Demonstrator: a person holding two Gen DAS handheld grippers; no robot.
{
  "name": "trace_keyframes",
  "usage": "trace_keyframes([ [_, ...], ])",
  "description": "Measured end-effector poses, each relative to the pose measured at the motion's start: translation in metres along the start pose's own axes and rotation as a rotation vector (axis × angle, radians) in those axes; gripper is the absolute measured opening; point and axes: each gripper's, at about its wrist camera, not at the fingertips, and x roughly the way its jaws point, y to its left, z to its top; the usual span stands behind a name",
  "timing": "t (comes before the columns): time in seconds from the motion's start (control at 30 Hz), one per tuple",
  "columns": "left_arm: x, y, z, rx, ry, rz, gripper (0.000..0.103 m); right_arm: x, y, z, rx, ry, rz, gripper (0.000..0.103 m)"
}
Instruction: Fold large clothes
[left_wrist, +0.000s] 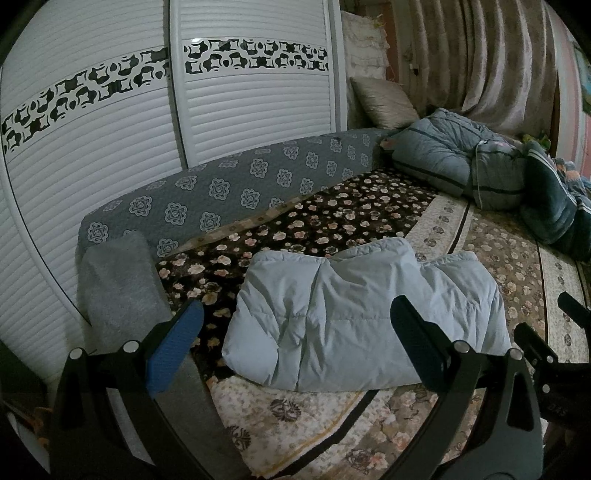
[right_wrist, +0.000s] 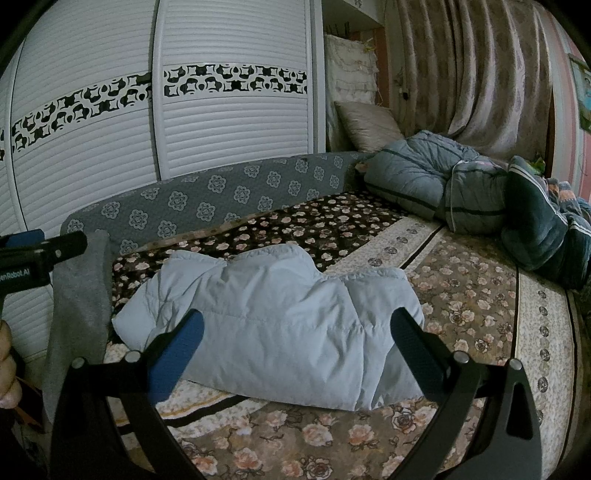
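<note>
The pale blue padded jacket (left_wrist: 354, 317) (right_wrist: 280, 325) is laid on the bed, folded into a thick bundle, with its puffy upper edge raised in two humps. It is partly placed on the dark brown blanket with pink flowers (left_wrist: 321, 221) (right_wrist: 295, 225) and partly on the beige flowered bedspread (left_wrist: 517, 258) (right_wrist: 461, 295).

The left gripper (left_wrist: 295, 343) is held just in front of the jacket with its two fingers spread wide, and nothing is pinched between them. The right gripper (right_wrist: 295, 347) is seen in the same way: fingers spread apart, empty, the jacket visible through the gap (whether the fingers touch the fabric cannot be told).

A grey fuzzy cloth (left_wrist: 118, 288) (right_wrist: 79, 314) is draped over the near end of the grey patterned sofa back (left_wrist: 229, 192) (right_wrist: 207, 206), to the left of the jacket. At the left edge of the right wrist view, a part of the left gripper and the person's hand (right_wrist: 7, 365) are seen.

Farther away, a blue-grey folded quilt (left_wrist: 454, 155) (right_wrist: 424, 173) and a dark teal blanket (left_wrist: 554, 206) (right_wrist: 539, 225) are piled at the head of the bed, and a beige pillow (left_wrist: 384, 99) (right_wrist: 369, 125) is leaned in the corner. Behind everything the white slatted wardrobe doors (left_wrist: 240, 110) (right_wrist: 229, 125) and the curtains (left_wrist: 491, 55) (right_wrist: 476, 70) are seen.
</note>
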Motion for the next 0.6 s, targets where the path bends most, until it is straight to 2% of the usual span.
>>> trace_keyframes([
  [0.6,0.0013,0.0016,-0.0007,0.005,0.004,-0.010,0.100,-0.0002,-0.0016,-0.0014,-0.004,0.005,0.002,0.101],
])
